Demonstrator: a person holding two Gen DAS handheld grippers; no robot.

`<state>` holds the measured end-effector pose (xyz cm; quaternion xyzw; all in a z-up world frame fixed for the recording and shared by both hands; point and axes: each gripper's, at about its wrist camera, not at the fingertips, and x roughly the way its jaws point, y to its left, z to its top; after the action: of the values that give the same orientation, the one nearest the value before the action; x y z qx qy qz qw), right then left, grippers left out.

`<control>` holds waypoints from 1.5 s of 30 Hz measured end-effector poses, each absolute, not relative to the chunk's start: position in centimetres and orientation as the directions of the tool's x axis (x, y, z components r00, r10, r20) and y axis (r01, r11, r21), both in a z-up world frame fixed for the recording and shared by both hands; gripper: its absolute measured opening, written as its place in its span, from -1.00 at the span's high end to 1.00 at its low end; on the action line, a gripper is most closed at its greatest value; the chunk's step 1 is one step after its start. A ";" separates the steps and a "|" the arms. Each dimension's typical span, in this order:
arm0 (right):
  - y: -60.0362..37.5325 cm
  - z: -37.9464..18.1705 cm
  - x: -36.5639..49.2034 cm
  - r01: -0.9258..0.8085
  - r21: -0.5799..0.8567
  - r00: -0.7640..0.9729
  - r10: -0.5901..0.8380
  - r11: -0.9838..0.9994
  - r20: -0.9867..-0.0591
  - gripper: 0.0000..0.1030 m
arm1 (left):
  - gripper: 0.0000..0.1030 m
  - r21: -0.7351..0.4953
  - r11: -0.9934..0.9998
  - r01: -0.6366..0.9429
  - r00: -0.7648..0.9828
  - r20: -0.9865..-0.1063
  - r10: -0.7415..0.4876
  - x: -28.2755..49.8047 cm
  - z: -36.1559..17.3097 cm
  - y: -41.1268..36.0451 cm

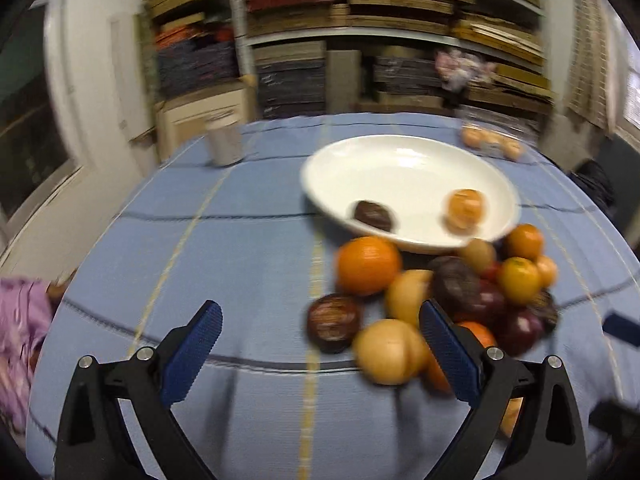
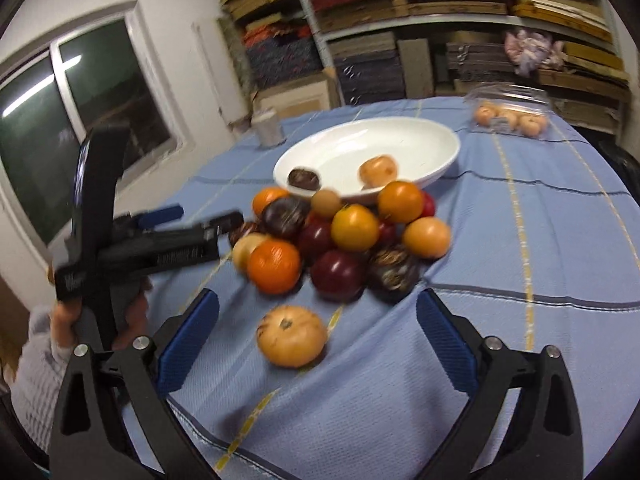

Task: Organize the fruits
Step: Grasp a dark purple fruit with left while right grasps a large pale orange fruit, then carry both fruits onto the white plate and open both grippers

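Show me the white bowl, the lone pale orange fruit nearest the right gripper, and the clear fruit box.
white bowl [image 2: 420, 140], right wrist view, bare inner wall.
pale orange fruit [image 2: 291, 336], right wrist view, its middle.
clear fruit box [image 2: 508, 100], right wrist view, lid.

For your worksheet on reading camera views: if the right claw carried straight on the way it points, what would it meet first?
Most likely the lone tan fruit, lying on the blue tablecloth between the open right claw fingers, ahead of the fruit pile; depth is uncertain.
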<state>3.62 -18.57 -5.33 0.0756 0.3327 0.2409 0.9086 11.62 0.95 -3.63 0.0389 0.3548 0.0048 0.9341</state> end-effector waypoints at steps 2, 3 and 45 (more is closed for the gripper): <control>-17.3 -5.8 3.6 -0.408 0.263 0.642 0.480 0.874 -0.598 -0.52 | -0.93 0.030 0.999 -0.011 0.734 -0.679 0.029 12.1 -3.8 2.1; -16.8 -6.1 3.6 -0.417 0.246 0.630 0.473 0.875 -0.615 -0.32 | -0.93 0.016 1.000 -0.017 0.730 -0.683 0.023 12.1 -3.8 2.5; -23.9 -6.6 7.2 -0.162 0.428 0.637 0.425 0.889 -0.643 0.11 | 0.19 -0.021 0.959 0.281 0.645 -0.736 -0.205 14.6 -4.4 -5.1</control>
<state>7.16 -23.86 -6.56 0.1676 0.3925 0.1651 0.8892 14.59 -5.08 -4.42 0.0474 0.3995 -0.1342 0.9056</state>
